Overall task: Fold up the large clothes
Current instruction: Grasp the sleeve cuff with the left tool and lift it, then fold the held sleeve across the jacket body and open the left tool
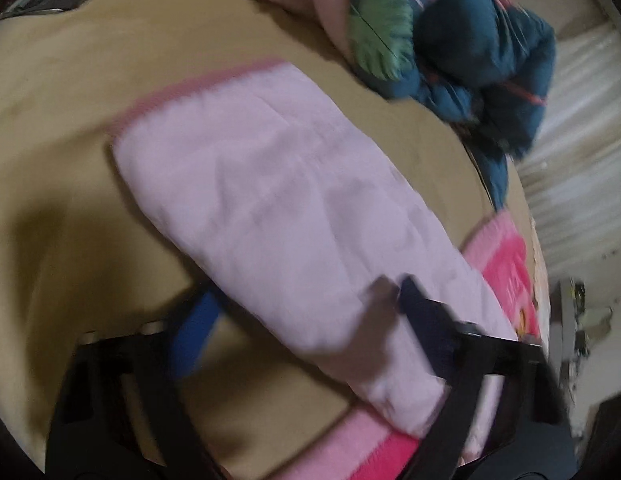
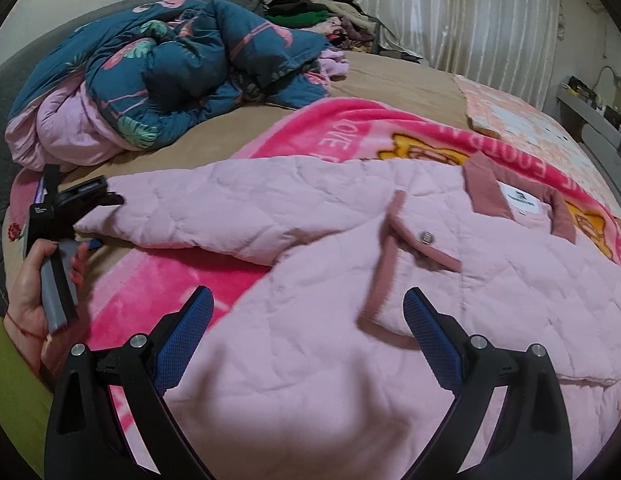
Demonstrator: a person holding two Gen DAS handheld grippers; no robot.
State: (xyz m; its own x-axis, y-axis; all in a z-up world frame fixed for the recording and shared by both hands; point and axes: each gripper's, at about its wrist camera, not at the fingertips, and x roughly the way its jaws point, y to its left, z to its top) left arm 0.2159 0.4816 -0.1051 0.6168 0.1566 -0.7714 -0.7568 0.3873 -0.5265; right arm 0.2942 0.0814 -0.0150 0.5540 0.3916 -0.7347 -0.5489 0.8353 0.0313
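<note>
A pale pink quilted jacket lies spread on a bright pink blanket, with its dusty-pink collar at the right. Its sleeve stretches left over the tan sheet and ends in a darker pink cuff. My left gripper straddles this sleeve in a blurred view. One finger sits at the sleeve's edge and the other on top, with the jaws apart. A hand holds that gripper at the sleeve's end. My right gripper hovers open over the jacket's front, holding nothing.
A crumpled teal flamingo-print quilt with a pink lining is heaped at the back left. Dark clothes are piled by the curtain. A patterned mat lies at the bed's far right, with a shelf beyond.
</note>
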